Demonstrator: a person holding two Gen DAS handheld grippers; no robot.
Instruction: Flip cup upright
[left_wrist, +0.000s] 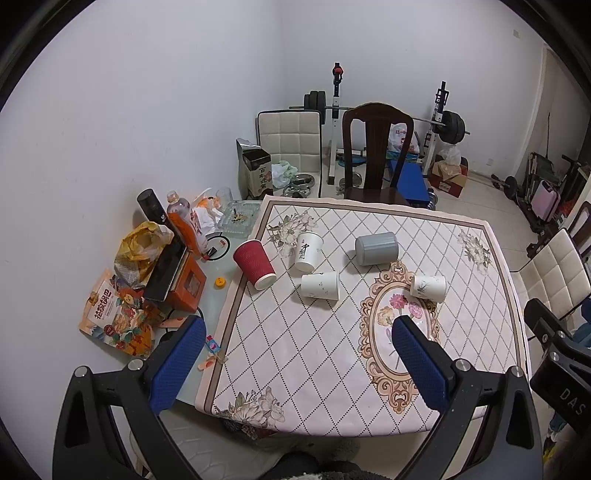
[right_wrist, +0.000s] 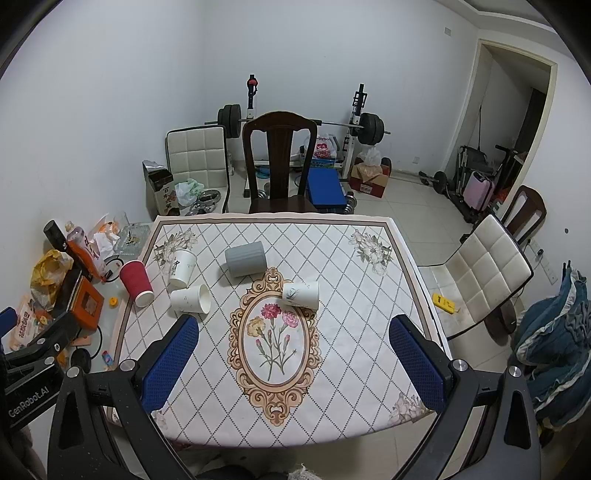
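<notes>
Several cups lie on their sides on the patterned tablecloth (left_wrist: 332, 350): a red ribbed cup (left_wrist: 254, 264) (right_wrist: 136, 283), a white cup with black calligraphy (left_wrist: 307, 250) (right_wrist: 181, 267), a plain white cup (left_wrist: 320, 286) (right_wrist: 191, 298), a grey ribbed cup (left_wrist: 376, 248) (right_wrist: 245, 259) and a white cup with a plant print (left_wrist: 428, 288) (right_wrist: 301, 294). My left gripper (left_wrist: 299, 365) is open and empty above the table's near left part. My right gripper (right_wrist: 293, 363) is open and empty above the near edge, well short of the cups.
Clutter lies on the glass at the table's left: snack bags (left_wrist: 114, 317), an orange box (left_wrist: 188, 284), bottles (left_wrist: 184, 225), a yellow cap (left_wrist: 220, 282). A dark wooden chair (right_wrist: 279, 162) stands at the far side, a white padded chair (right_wrist: 480, 273) at the right.
</notes>
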